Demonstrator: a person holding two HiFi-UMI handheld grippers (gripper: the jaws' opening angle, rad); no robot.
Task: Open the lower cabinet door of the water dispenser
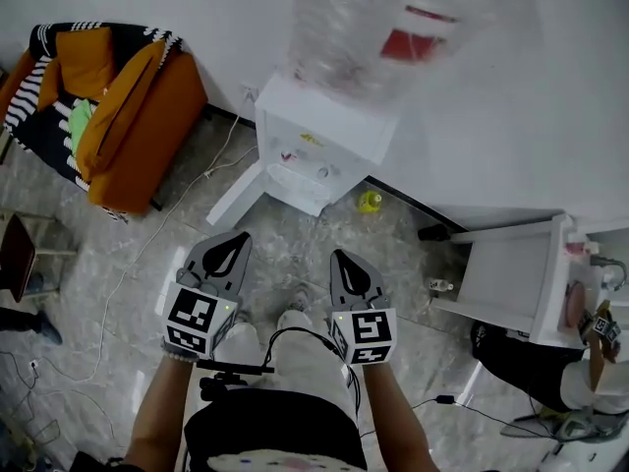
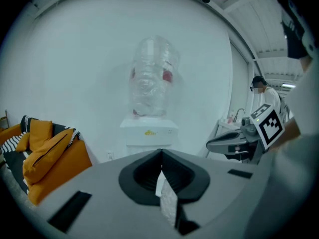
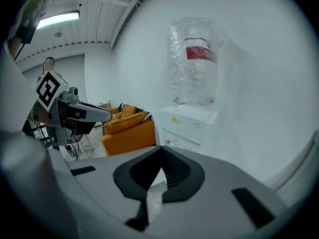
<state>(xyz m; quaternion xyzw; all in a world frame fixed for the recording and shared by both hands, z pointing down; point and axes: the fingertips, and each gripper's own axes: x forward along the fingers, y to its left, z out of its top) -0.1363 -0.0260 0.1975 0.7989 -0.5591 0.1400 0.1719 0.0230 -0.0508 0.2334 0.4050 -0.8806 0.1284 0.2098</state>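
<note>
The white water dispenser stands against the wall with a clear bottle on top. A white panel, which looks like its lower door swung outward, juts from its lower left over the floor. My left gripper and right gripper are held side by side well short of the dispenser, both shut and empty. In the left gripper view the jaws meet at the left gripper, with the dispenser straight ahead. The right gripper also faces the dispenser.
An orange armchair sits to the left. A small yellow object lies on the floor right of the dispenser. A white open cabinet and a person are at the right. Cables run across the marble floor.
</note>
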